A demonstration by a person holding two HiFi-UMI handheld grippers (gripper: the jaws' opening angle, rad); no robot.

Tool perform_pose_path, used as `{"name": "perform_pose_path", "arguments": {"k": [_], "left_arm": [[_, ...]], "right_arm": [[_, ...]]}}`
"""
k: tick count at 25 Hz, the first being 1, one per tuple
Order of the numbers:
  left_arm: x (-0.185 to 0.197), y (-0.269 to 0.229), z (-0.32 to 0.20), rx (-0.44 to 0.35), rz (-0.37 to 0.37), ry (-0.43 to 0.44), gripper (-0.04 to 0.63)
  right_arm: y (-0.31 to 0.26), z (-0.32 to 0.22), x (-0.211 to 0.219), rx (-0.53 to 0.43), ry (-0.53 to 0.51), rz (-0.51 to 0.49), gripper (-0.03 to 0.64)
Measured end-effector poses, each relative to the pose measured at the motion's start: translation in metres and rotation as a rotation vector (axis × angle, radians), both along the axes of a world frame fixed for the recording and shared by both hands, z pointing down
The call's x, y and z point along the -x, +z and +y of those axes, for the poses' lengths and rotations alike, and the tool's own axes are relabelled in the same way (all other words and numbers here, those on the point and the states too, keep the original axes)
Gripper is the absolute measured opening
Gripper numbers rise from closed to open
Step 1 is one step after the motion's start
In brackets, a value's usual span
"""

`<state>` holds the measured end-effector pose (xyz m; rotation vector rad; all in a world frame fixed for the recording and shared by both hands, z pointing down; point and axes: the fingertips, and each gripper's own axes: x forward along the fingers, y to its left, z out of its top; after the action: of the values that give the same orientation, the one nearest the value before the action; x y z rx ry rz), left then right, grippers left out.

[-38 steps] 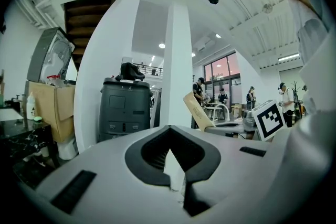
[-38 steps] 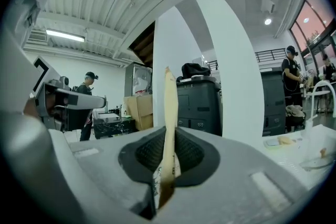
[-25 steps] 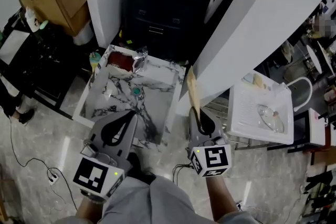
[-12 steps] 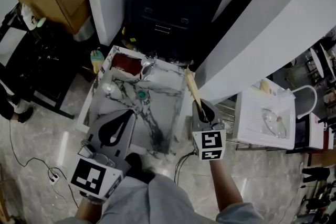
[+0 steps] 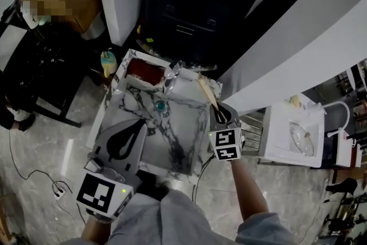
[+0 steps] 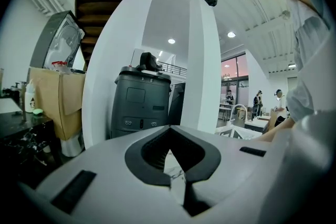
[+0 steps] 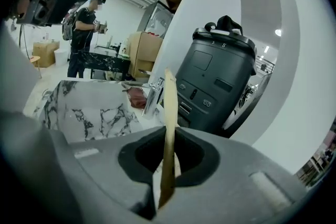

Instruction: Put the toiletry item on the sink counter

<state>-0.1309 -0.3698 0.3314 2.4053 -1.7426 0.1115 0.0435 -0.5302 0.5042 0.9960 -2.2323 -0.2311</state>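
Observation:
My right gripper [image 5: 220,117] is shut on a thin, flat tan stick [image 5: 207,93], the toiletry item, which juts forward over the right back corner of the marble sink counter [image 5: 202,140]. In the right gripper view the stick [image 7: 169,123] stands upright between the jaws of the right gripper [image 7: 166,176]. My left gripper [image 5: 141,125] hovers over the counter's front left part, shut and empty. In its own view the left gripper [image 6: 176,184] shows the jaw tips meeting with nothing between them.
A chrome faucet [image 5: 171,74] and a dark red item [image 5: 140,69] sit at the counter's back, a teal drain [image 5: 161,105] in the basin. A dark grey machine [image 5: 189,8] and white columns stand behind. Another white sink unit [image 5: 274,140] is at the right.
Both grippers have moved forward toward the marble sink. The right one, still holding the stick, has sunk and come over the counter's right rim.

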Motion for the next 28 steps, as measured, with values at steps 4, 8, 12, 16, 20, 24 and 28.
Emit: {"name": "perform_pose_path", "arguments": {"k": [4, 8, 12, 16, 20, 24, 28], "left_arm": [[0.015, 0.009, -0.009, 0.017, 0.004, -0.004, 0.003], [0.024, 0.014, -0.018, 0.022, 0.011, 0.001, 0.003], [0.03, 0.016, -0.025, 0.029, 0.014, 0.005, 0.003], [0.037, 0.02, -0.03, 0.035, 0.019, -0.004, 0.003], [0.045, 0.024, -0.032, 0.042, 0.021, -0.017, 0.003], [0.052, 0.026, -0.034, 0.05, 0.022, -0.029, 0.003], [0.054, 0.029, -0.037, 0.056, 0.022, -0.035, 0.003]], "right_arm": [[0.017, -0.018, 0.009, -0.002, -0.026, 0.096, 0.028], [0.036, -0.033, 0.011, 0.006, -0.048, 0.173, 0.028], [0.053, -0.047, 0.011, 0.021, -0.075, 0.25, 0.028], [0.071, -0.059, 0.011, 0.032, -0.118, 0.332, 0.028], [0.085, -0.067, 0.015, 0.047, -0.181, 0.414, 0.028], [0.096, -0.073, 0.023, 0.058, -0.252, 0.476, 0.028], [0.106, -0.077, 0.028, 0.055, -0.315, 0.536, 0.028]]}}
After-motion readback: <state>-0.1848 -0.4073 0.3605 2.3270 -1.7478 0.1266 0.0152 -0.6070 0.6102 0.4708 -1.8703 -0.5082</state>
